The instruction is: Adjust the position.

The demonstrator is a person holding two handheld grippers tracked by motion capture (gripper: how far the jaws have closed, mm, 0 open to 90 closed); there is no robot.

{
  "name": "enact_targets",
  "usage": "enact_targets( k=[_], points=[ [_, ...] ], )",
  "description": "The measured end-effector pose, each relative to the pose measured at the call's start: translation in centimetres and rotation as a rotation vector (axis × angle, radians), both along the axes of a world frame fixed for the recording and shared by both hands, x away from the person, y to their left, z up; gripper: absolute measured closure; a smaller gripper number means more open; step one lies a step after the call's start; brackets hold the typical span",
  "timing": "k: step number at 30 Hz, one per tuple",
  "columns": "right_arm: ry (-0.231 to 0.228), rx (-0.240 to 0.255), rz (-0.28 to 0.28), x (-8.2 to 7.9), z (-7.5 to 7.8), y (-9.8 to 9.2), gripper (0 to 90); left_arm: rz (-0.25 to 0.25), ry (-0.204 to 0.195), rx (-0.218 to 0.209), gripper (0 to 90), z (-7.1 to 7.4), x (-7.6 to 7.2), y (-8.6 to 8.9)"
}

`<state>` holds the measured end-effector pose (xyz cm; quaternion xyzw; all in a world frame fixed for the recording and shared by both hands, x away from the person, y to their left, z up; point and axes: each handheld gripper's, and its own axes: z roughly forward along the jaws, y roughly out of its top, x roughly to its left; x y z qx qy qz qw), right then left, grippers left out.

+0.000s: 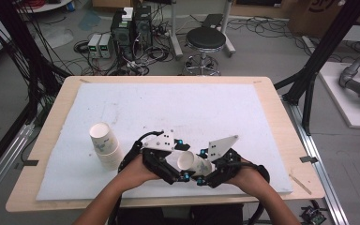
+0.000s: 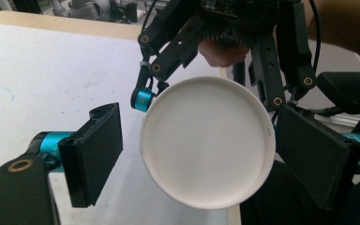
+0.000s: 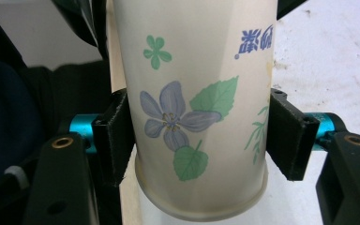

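Two grippers: both meet at one paper cup (image 1: 194, 163), the landmark for every place below.
Right gripper (image 3: 199, 140): jaws sit against opposite sides of the cup wall near its rim; judged a light hold on the cup.
Left gripper (image 2: 201, 154): jaws spread wide, one pad on each side of the cup's base disc; the left pad stands clear of it, the right pad is at its edge, contact not certain.
Paper cup: lying sideways above the table's near edge, flower print showing in the right gripper view, base toward the left gripper.
Cup stack (image 1: 104, 143): well apart from the held cup, to its left on the white mat (image 1: 178, 108).
Step in hand: judged a hand-over of the cup from one gripper to the other.
Next move: close the left jaws squarely on the base end before the right jaws let go; too hard a squeeze would crush the thin wall.
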<state>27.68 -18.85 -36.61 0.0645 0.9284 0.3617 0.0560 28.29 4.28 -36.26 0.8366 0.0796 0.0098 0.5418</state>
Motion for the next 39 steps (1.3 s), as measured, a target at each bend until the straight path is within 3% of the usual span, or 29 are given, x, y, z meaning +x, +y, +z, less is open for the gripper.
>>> enact_targets(
  k=[1,7,8,13,22,29,33,36,37,39],
  points=[
    [-0.006,-0.030,0.008,0.0,0.3,0.3,33.1,-0.005,-0.001,0.008,17.0,0.0,0.0,0.0],
    [-0.012,-0.091,0.033,0.1,0.7,0.8,33.1,-0.022,0.016,0.032,19.0,-0.2,0.2,-0.1],
    [-0.013,-0.121,0.038,0.1,0.9,1.1,33.1,-0.024,0.016,0.037,19.8,-0.2,0.2,-0.1],
    [-0.009,-0.164,0.053,0.2,1.0,1.5,33.2,-0.037,0.028,0.062,23.8,-0.4,0.3,-0.3],
    [0.001,-0.215,0.062,0.1,1.0,1.8,33.5,-0.066,0.053,0.102,34.3,-0.7,0.4,-0.5],
    [0.001,-0.230,0.072,0.0,1.0,1.8,34.5,-0.081,0.032,0.111,36.6,-0.7,0.3,-0.5],
    [-0.005,-0.176,0.053,-0.1,1.1,1.2,30.2,-0.064,0.041,0.066,36.9,-0.8,0.3,0.0],
    [0.000,-0.080,0.021,0.0,1.2,0.3,21.8,-0.048,0.042,0.027,36.9,-0.8,0.3,0.4],
    [-0.004,-0.057,0.012,0.0,1.2,0.0,21.6,-0.037,0.048,-0.003,36.8,-0.9,0.3,0.6],
    [0.009,0.008,0.006,0.0,1.2,-0.8,21.5,-0.032,0.048,-0.023,36.8,-1.0,0.3,0.8]
  ],
)
